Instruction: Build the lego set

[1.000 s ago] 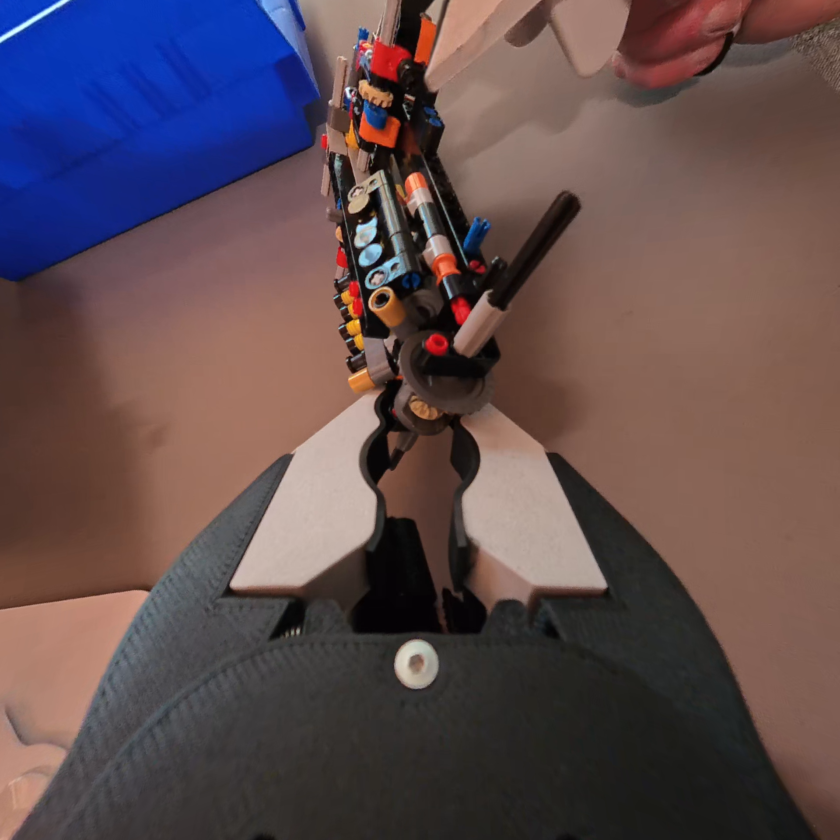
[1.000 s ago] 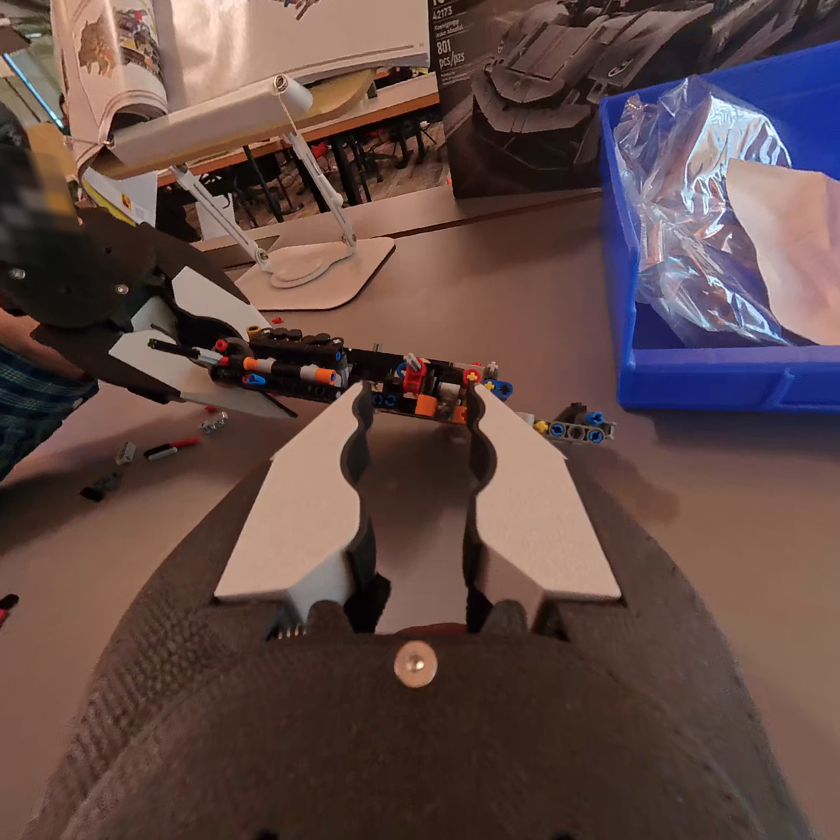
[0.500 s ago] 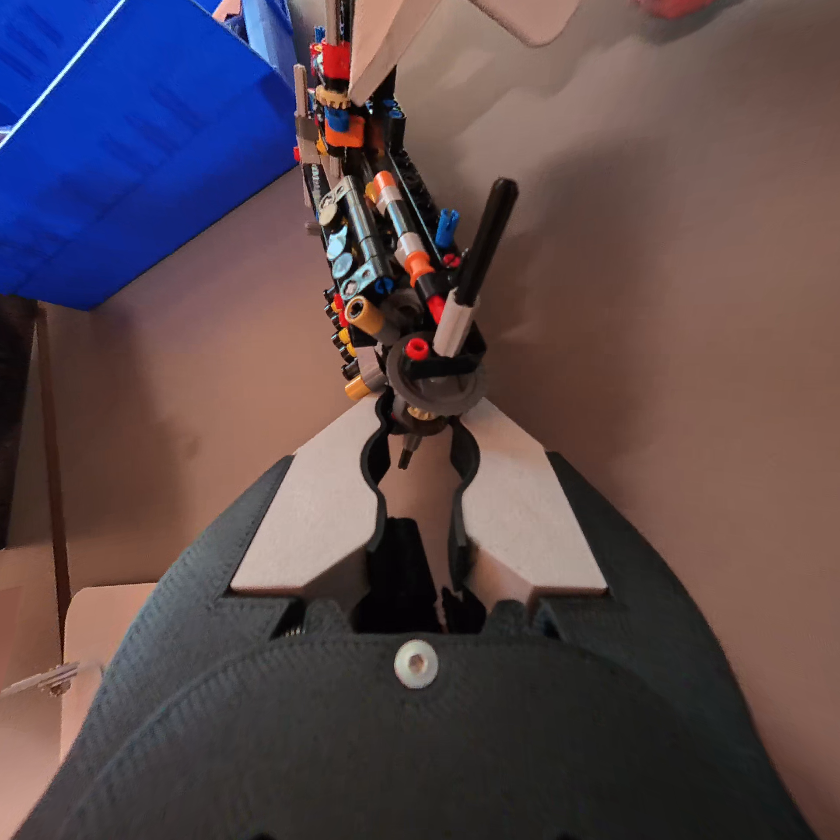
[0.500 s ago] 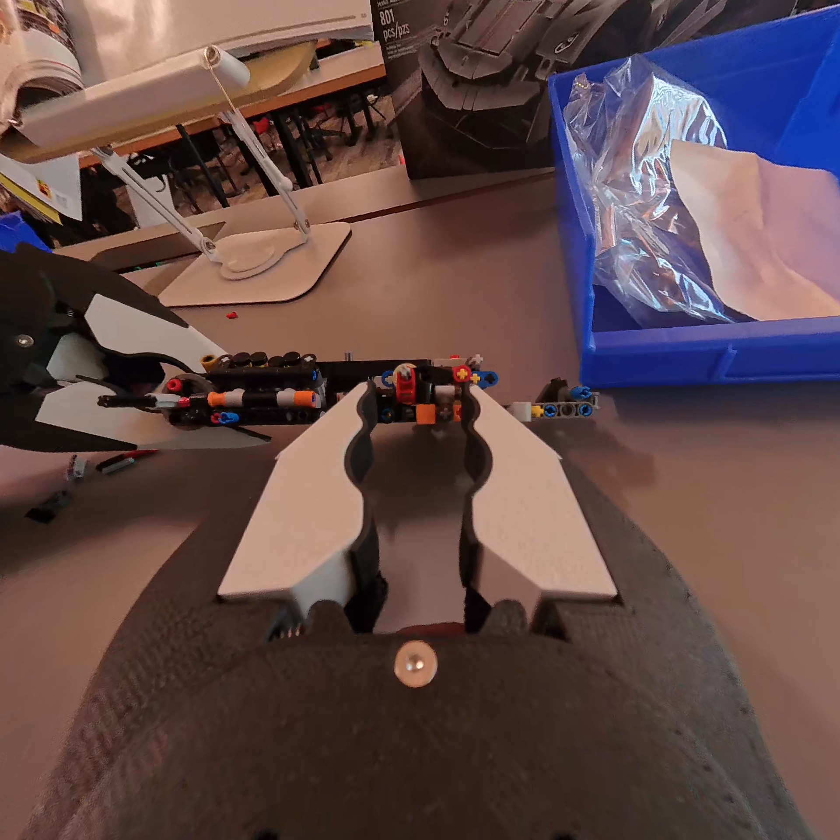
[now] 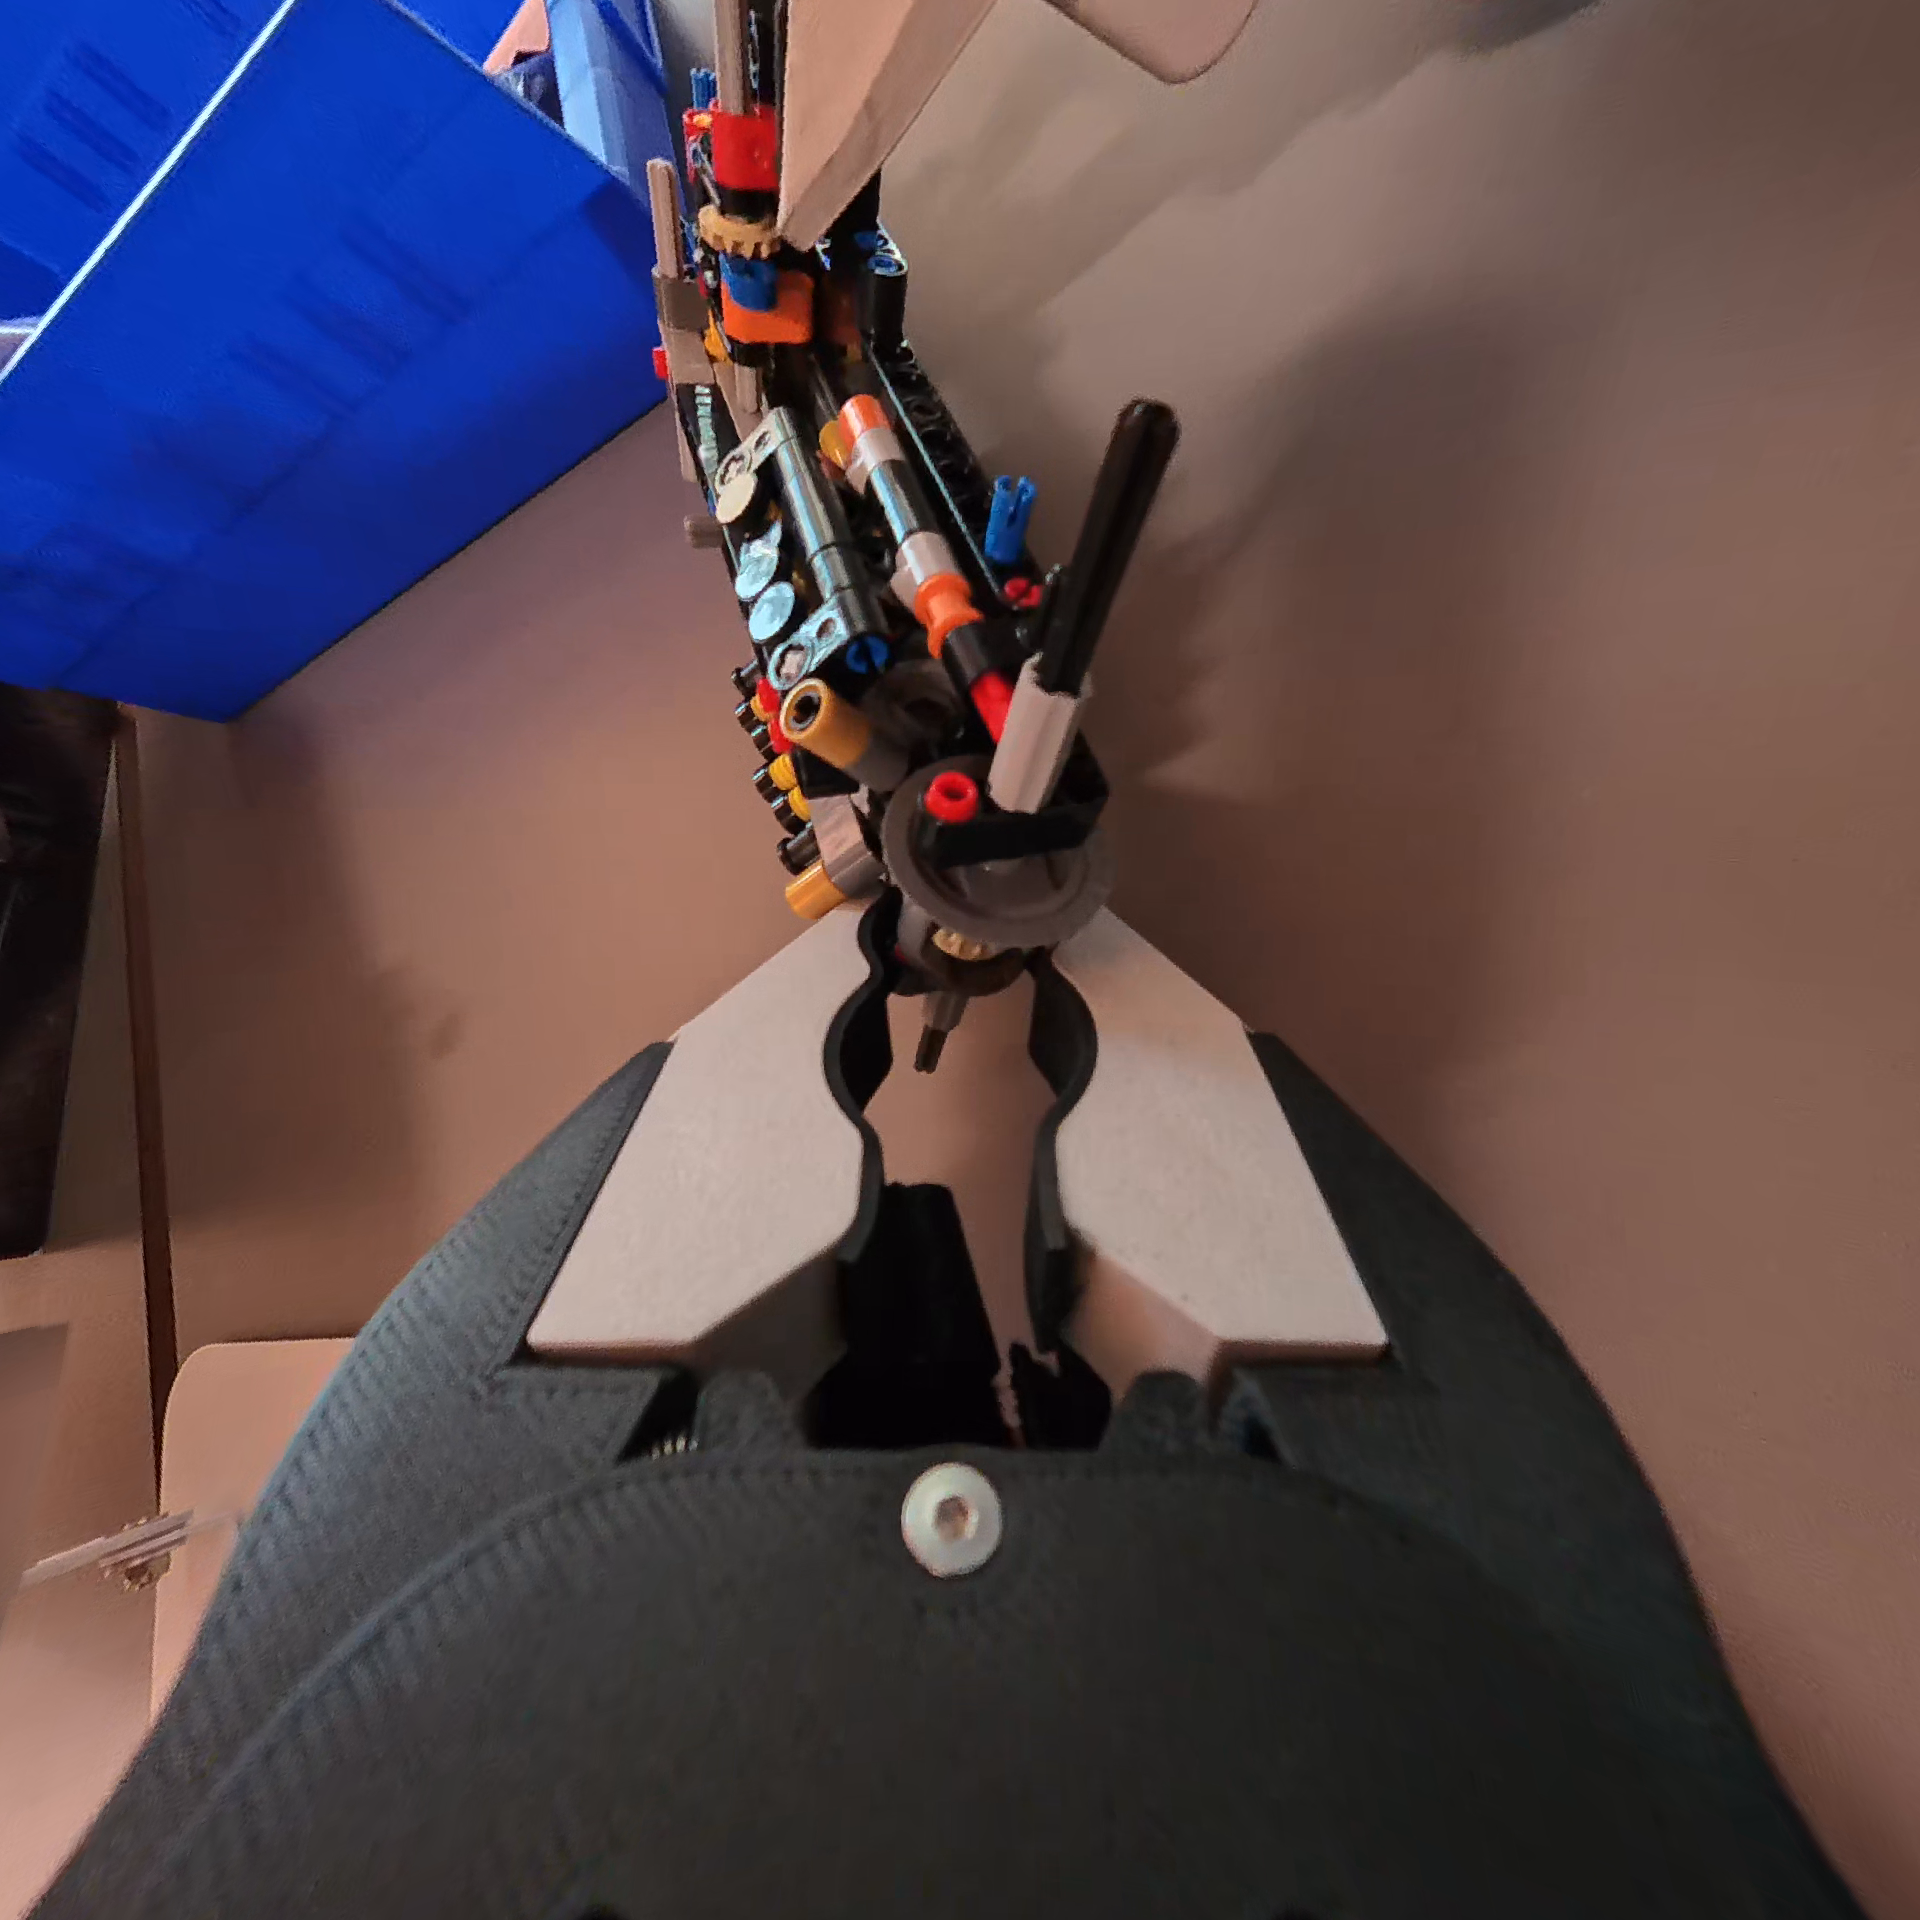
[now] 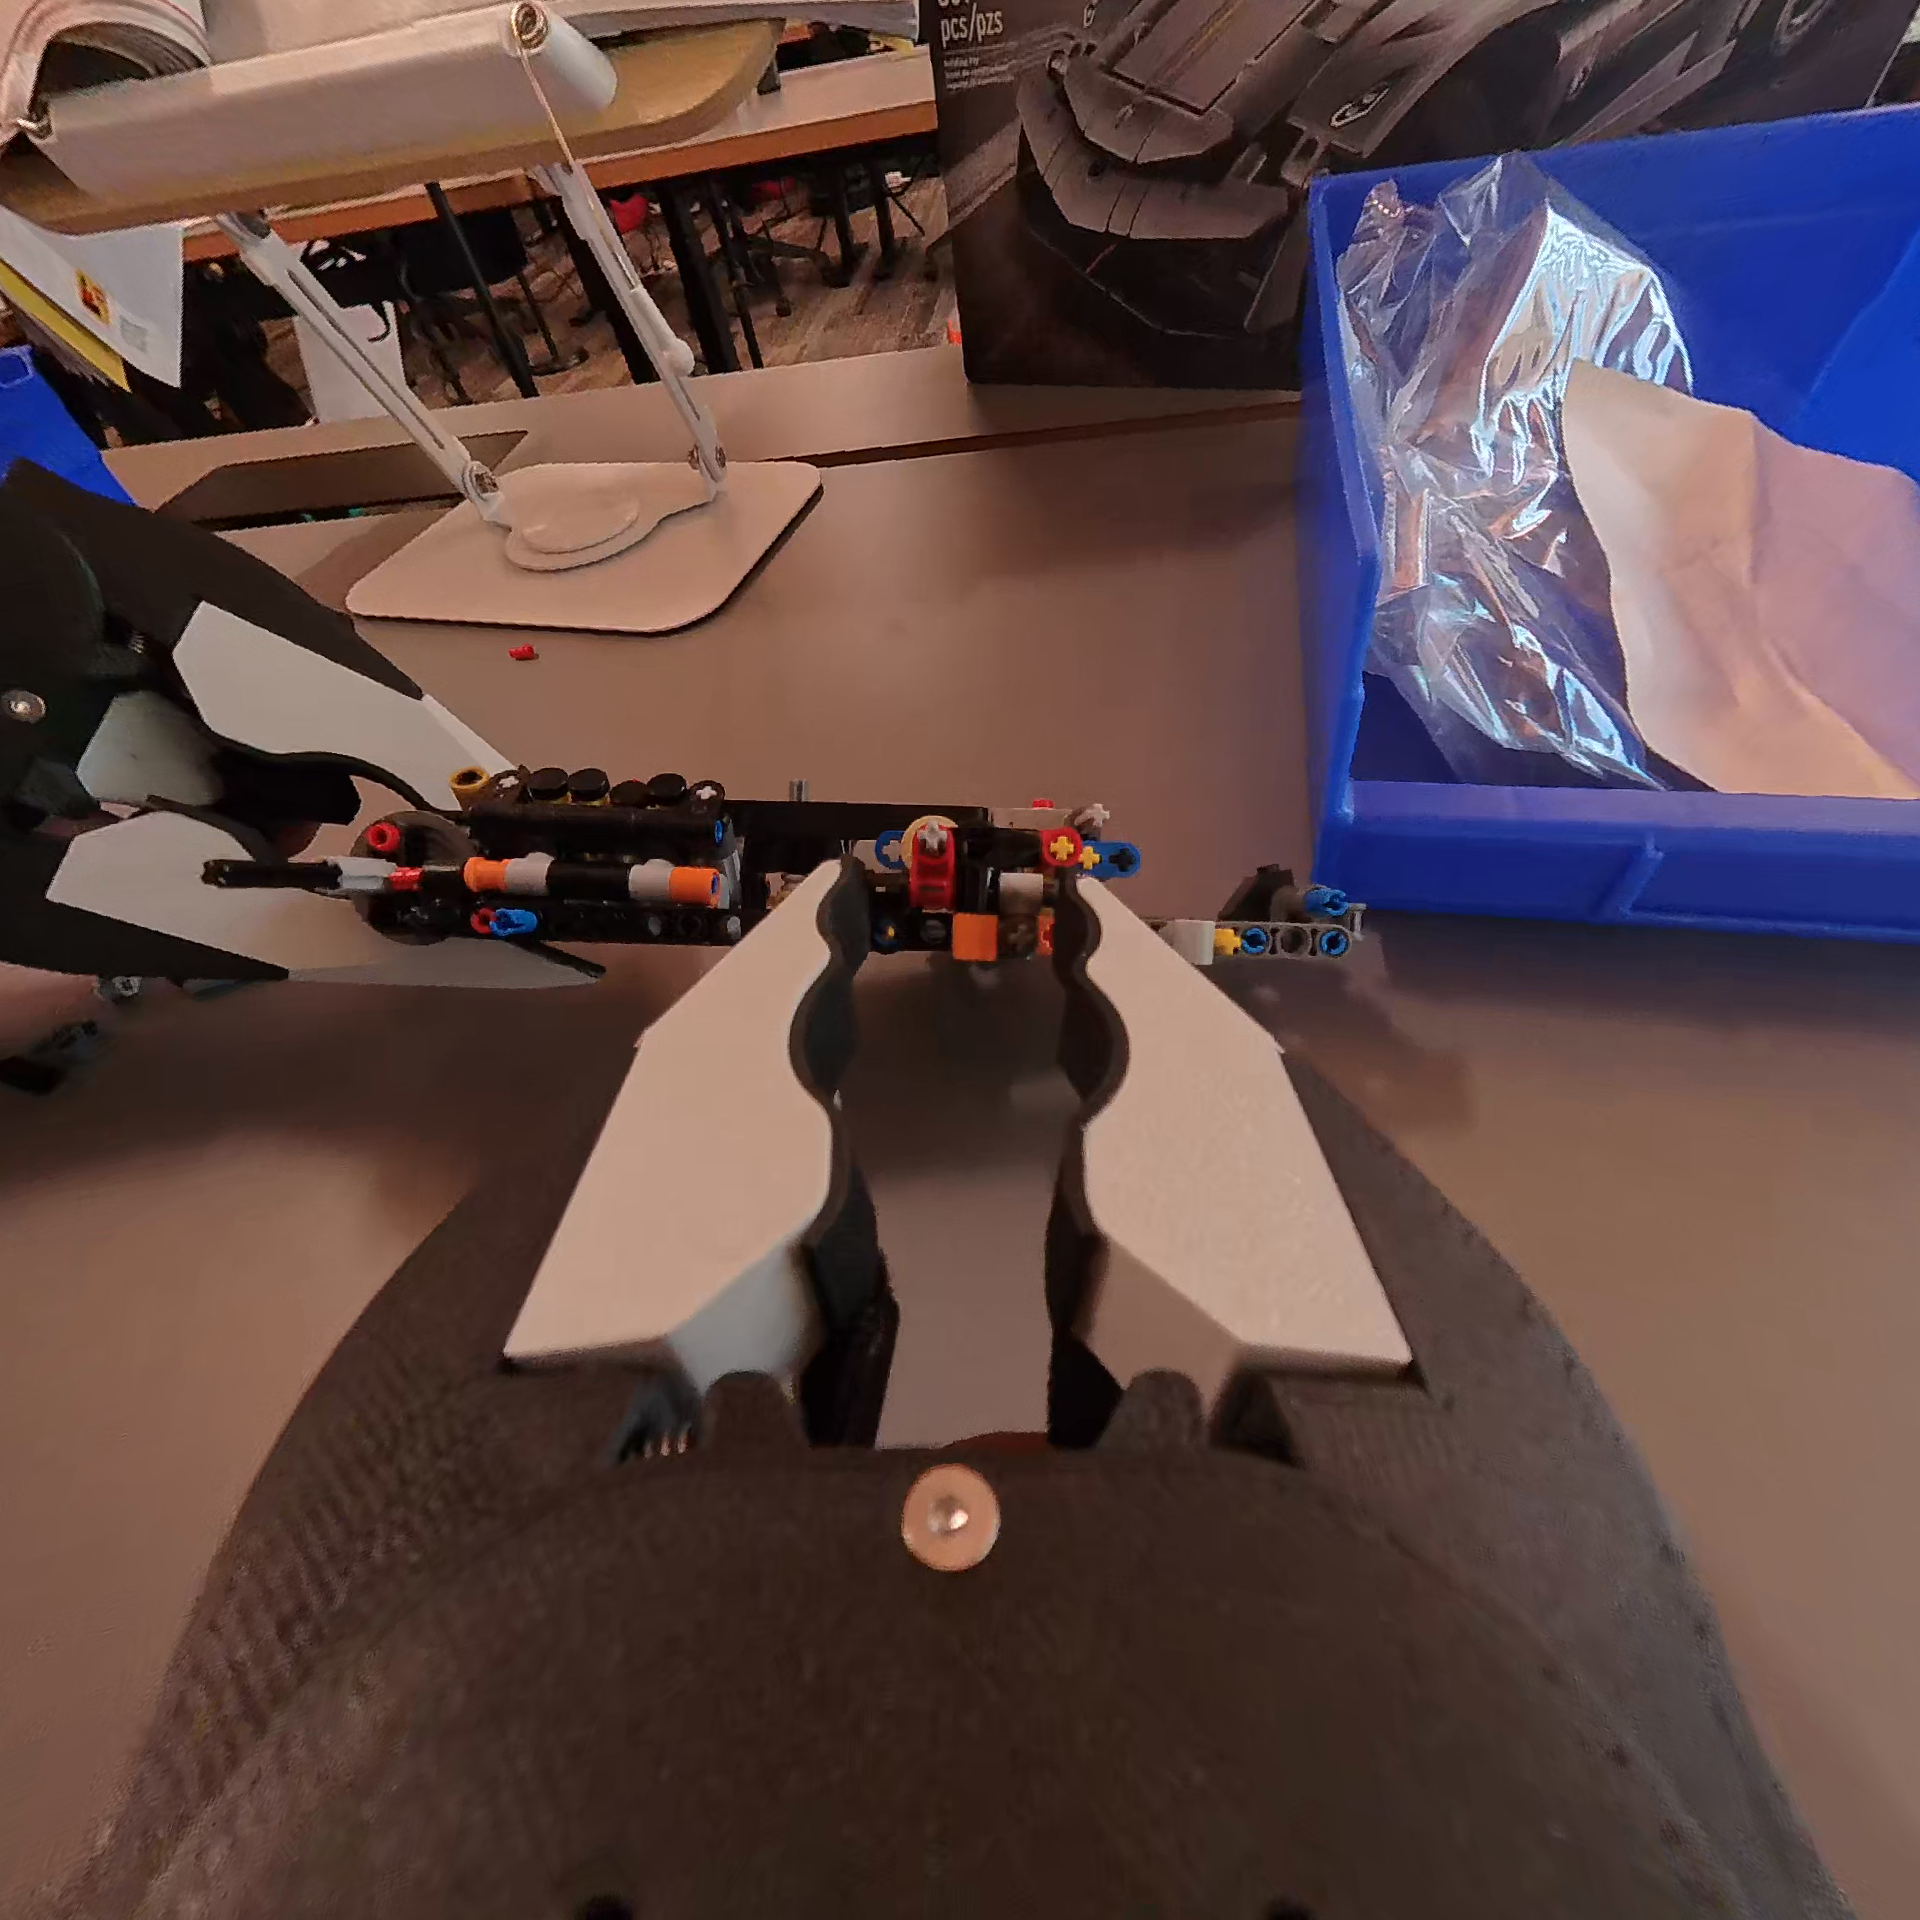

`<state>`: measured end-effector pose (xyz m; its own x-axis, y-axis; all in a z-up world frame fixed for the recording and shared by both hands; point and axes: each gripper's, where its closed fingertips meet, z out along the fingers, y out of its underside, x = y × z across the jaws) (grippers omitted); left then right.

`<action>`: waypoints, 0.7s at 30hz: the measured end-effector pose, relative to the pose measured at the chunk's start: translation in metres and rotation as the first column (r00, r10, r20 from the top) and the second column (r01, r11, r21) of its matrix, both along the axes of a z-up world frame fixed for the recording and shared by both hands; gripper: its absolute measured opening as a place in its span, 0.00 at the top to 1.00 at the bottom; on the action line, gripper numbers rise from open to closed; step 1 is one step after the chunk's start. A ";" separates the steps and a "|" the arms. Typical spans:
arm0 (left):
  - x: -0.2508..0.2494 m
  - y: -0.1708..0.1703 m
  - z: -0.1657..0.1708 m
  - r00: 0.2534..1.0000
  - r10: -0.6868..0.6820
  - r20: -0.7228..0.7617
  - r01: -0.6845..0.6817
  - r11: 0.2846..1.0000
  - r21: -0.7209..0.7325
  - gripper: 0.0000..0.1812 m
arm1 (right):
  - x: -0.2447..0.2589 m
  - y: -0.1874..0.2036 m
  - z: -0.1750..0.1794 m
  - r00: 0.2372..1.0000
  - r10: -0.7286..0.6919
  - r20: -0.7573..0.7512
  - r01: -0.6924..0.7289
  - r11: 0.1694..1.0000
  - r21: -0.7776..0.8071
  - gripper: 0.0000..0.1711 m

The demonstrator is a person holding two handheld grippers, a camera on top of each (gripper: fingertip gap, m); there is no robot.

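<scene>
A long black Lego Technic assembly (image 5: 831, 582) with orange, red, blue and grey parts is held off the brown table by both grippers. My left gripper (image 5: 971, 935) is shut on its near end, at a dark grey gear wheel (image 5: 997, 862). A black axle (image 5: 1101, 540) sticks out beside it. In the right wrist view the assembly (image 6: 623, 862) lies level. My right gripper (image 6: 956, 904) is shut on its right-hand section, around red and orange pieces. The left gripper (image 6: 447, 862) shows at the left. The right gripper's fingers (image 5: 831, 114) show at the top of the left wrist view.
A blue bin (image 6: 1558, 862) with a clear plastic bag (image 6: 1507, 468) stands at the right; it also shows in the left wrist view (image 5: 260, 416). A small grey sub-assembly (image 6: 1283, 935) lies beside it. A book stand (image 6: 582, 551), the set's box (image 6: 1143, 208) and a loose red piece (image 6: 523, 652) are behind. The grippers' ends are close to 11 cm from one another.
Both grippers have kept their hold and moved together. The assembly has turned from slightly tilted to level in the right wrist view, and the blue bin has come closer in both views.
</scene>
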<state>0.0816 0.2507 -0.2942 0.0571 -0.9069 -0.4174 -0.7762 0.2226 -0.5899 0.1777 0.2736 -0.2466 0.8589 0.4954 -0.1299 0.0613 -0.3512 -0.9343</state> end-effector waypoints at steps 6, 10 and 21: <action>0.001 0.000 0.000 1.000 0.002 0.000 -0.002 1.000 0.009 0.89 | 0.001 0.000 0.000 0.998 0.047 0.050 -0.047 0.999 0.006 0.80; 0.001 0.000 -0.001 1.000 0.008 0.001 -0.008 1.000 0.006 0.89 | 0.000 0.000 0.000 0.992 0.080 0.102 -0.082 0.996 0.022 0.81; -0.003 0.003 -0.010 0.999 0.036 -0.022 -0.036 0.999 0.000 0.90 | -0.007 -0.001 0.003 0.949 0.138 0.285 -0.173 0.979 0.104 0.81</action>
<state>0.0789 0.2537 -0.3045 0.0804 -0.9046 -0.4186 -0.7962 0.1943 -0.5729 0.1705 0.2724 -0.2436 0.7632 0.6227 0.1724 0.3666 -0.1976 -0.9092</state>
